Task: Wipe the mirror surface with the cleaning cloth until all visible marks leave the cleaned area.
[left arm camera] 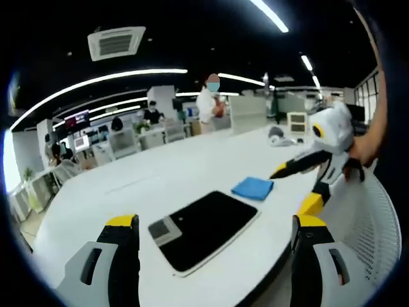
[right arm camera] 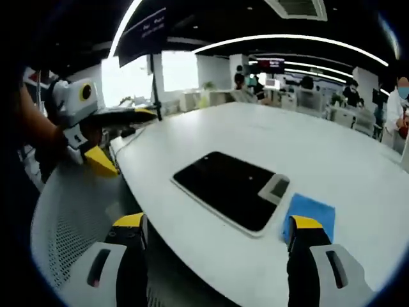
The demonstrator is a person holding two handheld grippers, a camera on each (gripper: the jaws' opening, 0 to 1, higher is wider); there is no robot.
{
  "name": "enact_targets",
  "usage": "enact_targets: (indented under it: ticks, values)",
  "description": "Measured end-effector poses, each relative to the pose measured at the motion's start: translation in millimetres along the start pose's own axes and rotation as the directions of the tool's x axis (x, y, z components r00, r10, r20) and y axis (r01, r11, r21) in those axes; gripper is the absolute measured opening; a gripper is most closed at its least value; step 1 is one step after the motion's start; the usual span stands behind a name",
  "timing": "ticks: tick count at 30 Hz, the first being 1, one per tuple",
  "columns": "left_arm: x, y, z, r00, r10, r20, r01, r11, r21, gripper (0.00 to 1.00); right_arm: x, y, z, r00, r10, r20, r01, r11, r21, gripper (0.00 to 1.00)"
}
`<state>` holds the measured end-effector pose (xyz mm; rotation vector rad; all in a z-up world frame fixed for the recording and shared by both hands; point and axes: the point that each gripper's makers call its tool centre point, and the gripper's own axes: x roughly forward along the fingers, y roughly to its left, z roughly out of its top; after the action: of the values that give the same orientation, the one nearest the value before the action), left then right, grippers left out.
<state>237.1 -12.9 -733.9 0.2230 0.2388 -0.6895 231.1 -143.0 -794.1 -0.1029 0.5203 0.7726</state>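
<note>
The mirror (left arm camera: 208, 227) is being seen lying flat on the white table (left arm camera: 128, 192), close to the table's near curved edge, with a grey tab at one corner. In the right gripper view the mirror (right arm camera: 233, 188) is lying just inside that same edge, and the blue cleaning cloth (right arm camera: 308, 214) is lying just beside its tab corner, apart from it. In the left gripper view the cleaning cloth (left arm camera: 252, 188) is lying just beyond the mirror's far right corner, not touching it.

The left gripper (left arm camera: 214, 240) is being held above the near edge with its fingers wide apart and nothing between them. The right gripper (right arm camera: 217, 240) is likewise being held off the edge, fingers spread and nothing gripped. Each gripper is being seen from the other's view, well clear of the mirror.

Wide bare table is lying open beyond the mirror and cloth. A mesh chair back (right arm camera: 70, 217) is standing just off the near edge.
</note>
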Motion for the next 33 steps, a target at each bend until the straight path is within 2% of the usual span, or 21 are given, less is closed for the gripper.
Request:
enact_targets:
  ticks: [1,3,5,8,10,12,16,18,20,21,22,23,24,25,26,28,29,30,31,32,33]
  values:
    - [-1.5,5.4,6.2,0.999,0.028,0.033,-0.028,1.000,0.004,0.99,0.9,-3.3,3.3,1.000,0.005,0.022,-0.005,1.000,-0.004,0.90]
    - [-0.6,13.8,11.4,0.997,0.057,0.050,-0.057,0.998,-0.007,0.99,1.8,-13.1,-0.9,1.000,-0.019,-0.013,0.020,0.999,0.038,0.91]
    - [-0.2,18.9,4.9,0.997,0.076,0.017,-0.075,0.995,-0.066,0.99,2.2,-16.9,-0.3,1.000,-0.028,-0.006,0.028,0.999,0.021,0.92]
    - [-2.7,29.4,8.1,0.993,0.107,0.056,-0.105,0.994,-0.040,1.00,6.8,-15.4,-2.4,0.999,-0.023,-0.034,0.024,0.999,0.030,0.91]
    - [-2.9,34.1,1.9,0.992,0.118,0.036,-0.116,0.991,-0.060,1.00,8.2,-16.6,3.5,0.999,-0.041,-0.018,0.041,0.999,0.007,0.86]
    - [-2.1,30.5,-5.9,0.995,0.099,-0.012,-0.100,0.991,-0.088,1.00,6.5,-10.1,1.6,1.000,-0.011,-0.012,0.012,1.000,0.015,0.88]
    - [-5.7,39.3,9.2,0.990,0.132,0.040,-0.130,0.990,-0.054,1.00,1.7,-12.8,5.4,1.000,-0.006,0.028,0.005,0.998,0.068,0.99]
    - [-8.5,56.9,1.4,0.981,0.194,-0.005,-0.194,0.981,-0.019,1.00,-1.4,-8.7,4.8,0.999,0.015,0.030,-0.017,0.997,0.071,1.00]
    - [-3.8,58.3,-5.5,0.983,0.175,-0.054,-0.181,0.973,-0.140,1.00,-3.1,-7.9,4.3,0.999,0.019,0.032,-0.022,0.996,0.083,1.00]
    - [-1.7,56.0,-5.5,0.986,0.154,-0.059,-0.160,0.978,-0.135,1.00,-4.4,-6.7,7.4,0.999,0.023,0.049,-0.028,0.993,0.112,1.00]
    - [-0.8,55.8,-5.5,0.987,0.152,-0.056,-0.156,0.985,-0.079,1.00,-5.7,-5.0,11.3,0.997,0.032,0.070,-0.042,0.988,0.149,1.00]
    - [-1.0,58.6,-8.3,0.986,0.153,-0.061,-0.154,0.988,-0.011,1.00,-7.0,0.6,12.5,0.993,0.090,0.077,-0.104,0.971,0.214,0.99]
    - [-0.7,57.6,-12.1,0.986,0.155,-0.067,-0.158,0.987,-0.040,0.99,-10.0,7.2,11.3,0.981,0.182,0.071,-0.195,0.912,0.360,0.97]
    - [-1.7,55.1,-18.2,0.984,0.145,-0.104,-0.151,0.987,-0.048,0.99,-9.7,-4.5,16.3,0.983,0.148,0.109,-0.181,0.872,0.455,0.98]
    - [-2.3,52.5,-20.0,0.984,0.131,-0.120,-0.136,0.990,-0.030,0.99,-8.9,-21.3,20.1,0.986,0.071,0.148,-0.137,0.853,0.503,0.99]
    - [-6.5,49.1,-11.2,0.991,0.109,-0.077,-0.110,0.994,-0.006,0.99,-3.0,-38.1,7.3,0.992,-0.037,0.118,-0.029,0.859,0.511,0.98]
    - [-9.4,47.6,-3.9,0.995,0.088,-0.036,-0.089,0.996,-0.017,0.99,4.6,-34.8,-0.7,0.995,-0.071,0.075,0.022,0.853,0.521,0.96]
    - [-13.2,49.7,-2.9,0.995,0.091,-0.028,-0.092,0.995,-0.026,0.99,2.3,-22.7,-10.3,1.000,-0.007,-0.023,0.017,0.891,0.454,0.93]
    - [-18.0,53.0,-4.1,0.995,0.092,-0.028,-0.092,0.995,-0.024,0.99,-4.1,-35.0,9.1,0.992,-0.114,0.062,0.083,0.926,0.369,0.90]
    - [-19.5,56.4,-4.6,0.995,0.097,-0.021,-0.097,0.995,-0.036,0.99,-7.5,-43.9,14.3,0.980,-0.181,0.088,0.144,0.935,0.324,0.90]
    - [-19.7,55.7,-4.7,0.996,0.085,-0.026,-0.087,0.993,-0.075,0.99,-7.8,-46.5,3.2,0.977,-0.214,0.015,0.201,0.936,0.290,0.93]
